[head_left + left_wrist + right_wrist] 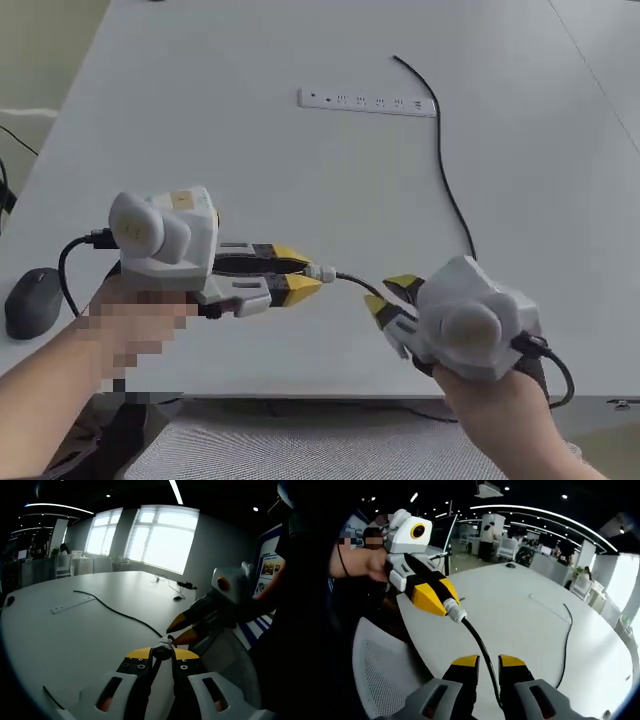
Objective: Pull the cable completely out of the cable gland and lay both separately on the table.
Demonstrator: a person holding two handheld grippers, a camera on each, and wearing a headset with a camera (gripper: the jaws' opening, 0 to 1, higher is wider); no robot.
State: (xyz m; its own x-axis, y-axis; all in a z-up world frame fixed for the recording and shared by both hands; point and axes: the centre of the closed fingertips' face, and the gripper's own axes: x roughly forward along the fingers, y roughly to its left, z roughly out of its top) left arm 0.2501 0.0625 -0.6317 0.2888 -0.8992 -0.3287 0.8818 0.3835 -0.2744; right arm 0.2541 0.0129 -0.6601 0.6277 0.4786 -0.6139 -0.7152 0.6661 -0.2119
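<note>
- Head view: my left gripper (305, 277) is clenched on the gland (321, 272), above the table (300, 170).
- My right gripper (392, 293) straddles the cable (440, 150), jaws apart.
- Plan: clamp close to the gland, pull straight along its axis, and hold the left steady.

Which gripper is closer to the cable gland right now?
Left. The left gripper is clamped on the cable gland; the right gripper sits further along the cable, jaws open around it, apart from the gland.
</note>
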